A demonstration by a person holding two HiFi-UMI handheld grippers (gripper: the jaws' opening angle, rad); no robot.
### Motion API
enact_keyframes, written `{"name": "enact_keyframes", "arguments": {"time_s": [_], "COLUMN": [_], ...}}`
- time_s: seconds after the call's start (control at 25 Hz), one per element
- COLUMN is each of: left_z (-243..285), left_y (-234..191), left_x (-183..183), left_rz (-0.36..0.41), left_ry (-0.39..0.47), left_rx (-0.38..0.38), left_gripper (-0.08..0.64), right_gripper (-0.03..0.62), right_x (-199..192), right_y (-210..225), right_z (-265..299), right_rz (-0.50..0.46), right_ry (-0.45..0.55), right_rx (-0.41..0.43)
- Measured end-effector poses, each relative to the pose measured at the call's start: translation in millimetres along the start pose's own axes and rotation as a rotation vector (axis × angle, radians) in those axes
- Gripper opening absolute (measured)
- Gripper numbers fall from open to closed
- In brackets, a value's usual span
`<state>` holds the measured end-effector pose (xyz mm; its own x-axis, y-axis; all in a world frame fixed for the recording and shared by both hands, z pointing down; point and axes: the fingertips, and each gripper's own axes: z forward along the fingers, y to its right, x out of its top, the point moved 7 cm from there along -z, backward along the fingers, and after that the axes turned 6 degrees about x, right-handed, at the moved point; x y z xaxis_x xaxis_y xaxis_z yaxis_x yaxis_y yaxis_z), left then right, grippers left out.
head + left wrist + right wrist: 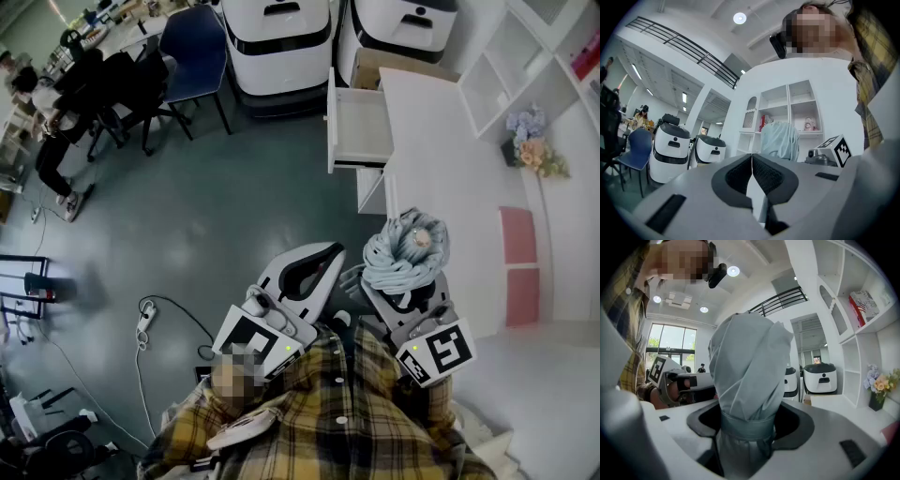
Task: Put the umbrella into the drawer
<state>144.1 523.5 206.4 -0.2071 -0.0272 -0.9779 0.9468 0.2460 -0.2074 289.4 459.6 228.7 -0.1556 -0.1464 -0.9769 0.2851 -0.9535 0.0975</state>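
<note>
Grey-blue fabric fills my right gripper view, but let me sweep across from the left. The left gripper (pixel 751 161) sits level, jaws pressed together with nothing between them. I read it as parked out of the way, spare if the drawer needs steadying. Further ahead in the head view, the drawer (pixel 361 127) stands pulled out of the white unit, bare inside and ready to receive.

Next over, the right gripper (pixel 749 425) has its jaws wide around the folded umbrella (pixel 747 362). They're clamped at the strap band, where the bundle is tightest, so the loose canopy bunches beyond the jaws rather than slipping. The umbrella is in the air beside the worktop (pixel 441 150), well short of the drawer.

My call: carry phase, forward reach to come. The flowers (pixel 536 141) on the far-right shelf are well apart from all this.
</note>
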Motion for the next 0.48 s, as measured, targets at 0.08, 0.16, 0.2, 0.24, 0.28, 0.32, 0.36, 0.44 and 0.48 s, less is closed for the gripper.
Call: {"name": "enact_keyframes", "arguments": {"time_s": [0.08, 0.16, 0.2, 0.24, 0.28, 0.32, 0.36, 0.44, 0.48], "left_z": [-1, -3, -5, -7, -9, -10, -12, -15, -16], "left_y": [0, -1, -2, -4, -6, -7, -9, -12, -14], "left_x": [0, -1, -1, -1, -2, -2, -3, -4, -5], "left_rz": [0.003, 0.005, 0.006, 0.006, 0.006, 0.008, 0.011, 0.019, 0.023], "left_ry": [0.001, 0.002, 0.002, 0.002, 0.001, 0.000, -0.001, -0.006, -0.007], "left_rx": [-0.003, -0.003, -0.002, -0.002, -0.002, 0.000, 0.004, 0.016, 0.019], "left_gripper": [0.023, 0.023, 0.023, 0.023, 0.023, 0.023, 0.023, 0.023, 0.023], "right_gripper": [0.313, 0.314, 0.314, 0.314, 0.314, 0.314, 0.314, 0.314, 0.314], "right_x": [0, 0, 0, 0, -1, -1, -2, -4, -4], "right_y": [-1, -3, -4, -5, -6, -6, -6, -5, -4], "right_z": [1, 3, 4, 5, 7, 8, 10, 13, 14], "right_rz": [-0.003, -0.004, -0.001, 0.002, 0.005, 0.007, 0.009, 0.013, 0.016], "right_ry": [0.003, 0.004, 0.004, 0.003, 0.003, 0.002, 0.002, 0.002, 0.005], "right_rx": [0.003, 0.008, 0.012, 0.015, 0.016, 0.015, 0.015, 0.014, 0.011]}}
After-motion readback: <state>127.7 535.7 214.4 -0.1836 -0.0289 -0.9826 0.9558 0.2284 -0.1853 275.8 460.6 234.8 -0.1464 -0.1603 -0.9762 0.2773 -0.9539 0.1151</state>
